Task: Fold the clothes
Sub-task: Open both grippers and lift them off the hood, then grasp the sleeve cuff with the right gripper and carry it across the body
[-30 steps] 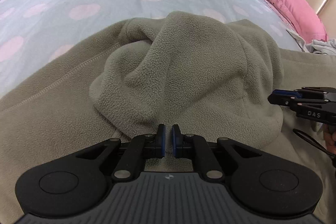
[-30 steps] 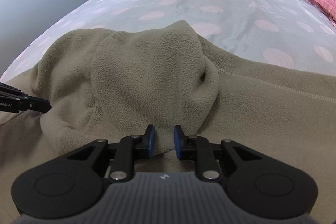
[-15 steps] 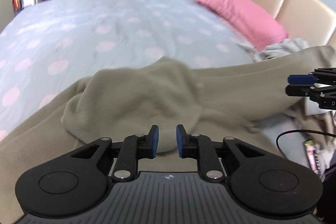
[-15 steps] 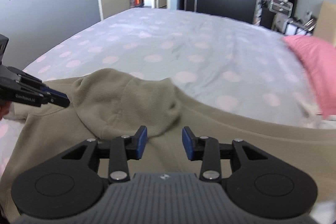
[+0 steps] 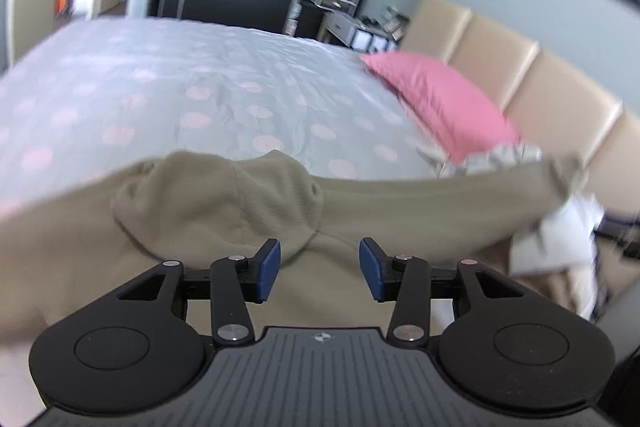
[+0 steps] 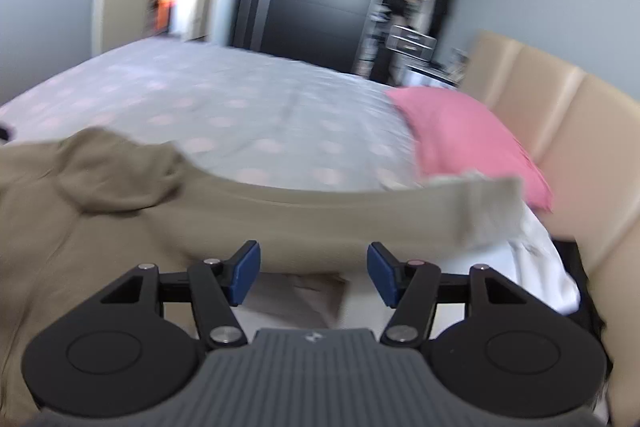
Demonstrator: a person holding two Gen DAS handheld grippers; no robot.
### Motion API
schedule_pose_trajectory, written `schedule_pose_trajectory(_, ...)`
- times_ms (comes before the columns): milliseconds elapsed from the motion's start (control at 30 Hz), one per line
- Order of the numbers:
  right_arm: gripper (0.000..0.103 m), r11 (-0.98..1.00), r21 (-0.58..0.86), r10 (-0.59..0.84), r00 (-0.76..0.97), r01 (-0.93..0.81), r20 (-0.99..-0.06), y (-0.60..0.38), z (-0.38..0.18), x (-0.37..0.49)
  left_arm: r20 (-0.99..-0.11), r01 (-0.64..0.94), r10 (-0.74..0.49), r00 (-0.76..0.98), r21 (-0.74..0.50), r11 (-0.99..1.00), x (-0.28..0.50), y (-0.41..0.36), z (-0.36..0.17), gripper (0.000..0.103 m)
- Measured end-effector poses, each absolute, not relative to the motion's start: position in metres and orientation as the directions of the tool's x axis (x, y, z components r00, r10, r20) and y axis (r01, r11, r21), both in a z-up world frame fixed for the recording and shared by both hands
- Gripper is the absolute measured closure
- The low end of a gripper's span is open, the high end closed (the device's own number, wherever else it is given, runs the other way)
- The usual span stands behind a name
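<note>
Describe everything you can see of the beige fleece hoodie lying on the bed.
The hoodie is a beige-olive fleece garment with a soft, fuzzy nap. It lies spread on the grey bedspread with pink dots. Its hood sits bunched in a rounded heap on the body. One long sleeve stretches toward the pink pillow, its cuff end resting on pale crumpled clothes. Both tongs, left and right, are open and hold none of it. The images are motion-blurred, so finer detail is unclear.
</note>
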State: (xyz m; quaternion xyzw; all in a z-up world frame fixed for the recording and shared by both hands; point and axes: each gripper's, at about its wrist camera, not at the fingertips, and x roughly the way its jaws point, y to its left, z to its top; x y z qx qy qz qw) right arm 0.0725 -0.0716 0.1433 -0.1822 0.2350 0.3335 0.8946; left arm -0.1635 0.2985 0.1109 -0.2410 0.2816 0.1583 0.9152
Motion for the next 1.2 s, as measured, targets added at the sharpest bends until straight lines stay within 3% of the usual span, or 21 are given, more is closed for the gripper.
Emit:
schedule_pose_trajectory(267, 0.04, 0.883, 0.162, 0.463, 0.763, -0.44, -0.451, -0.144, 0.125, 0.141, -0.593, -0.51, 0.251, 0.765, -0.319, 0.799, -0.176, 0.273, 0.089, 0.056)
schedule_pose_trajectory(533, 0.04, 0.811, 0.526, 0.497, 0.774, -0.255, -0.391, -0.191, 0.103, 0.202, -0.663, -0.555, 0.24, 0.71, -0.316, 0.77, -0.188, 0.262, 0.08, 0.055)
schedule_pose_trajectory(633, 0.039, 0.774, 0.595, 0.507, 0.773, -0.215, -0.38, -0.193, 0.1, 0.218, -0.693, -0.55, 0.232, 0.683, -0.279, 0.787, -0.185, 0.262, 0.092, 0.054)
schedule_pose_trajectory(733, 0.025, 0.751, 0.626, 0.511, 0.785, -0.21, -0.35, -0.185, 0.099, 0.228, -0.69, -0.535, 0.244, 0.681, -0.242, 0.809, -0.182, 0.266, 0.101, 0.048)
schedule_pose_trajectory(1000, 0.027, 0.769, 0.607, 0.489, 0.797, -0.202, -0.354, -0.163, 0.095, 0.261, -0.696, -0.532, 0.262, 0.669, -0.201, 0.823, -0.173, 0.296, 0.072, 0.047)
schedule_pose_trajectory(1100, 0.044, 0.781, 0.592, 0.48, 0.797, -0.199, -0.366, -0.155, 0.091, 0.273, -0.677, -0.526, 0.235, 0.697, -0.26, 0.81, -0.178, 0.298, 0.053, 0.047)
schedule_pose_trajectory(1167, 0.069, 0.78, 0.589, 0.483, 0.801, -0.211, -0.353, -0.152, 0.087, 0.278, -0.688, -0.525, 0.21, 0.695, -0.285, 0.802, -0.18, 0.296, 0.041, 0.047)
schedule_pose_trajectory(1200, 0.074, 0.787, 0.577, 0.477, 0.809, -0.219, -0.343, -0.151, 0.087, 0.277, -0.693, -0.524, 0.202, 0.692, -0.29, 0.801, -0.181, 0.295, 0.035, 0.047)
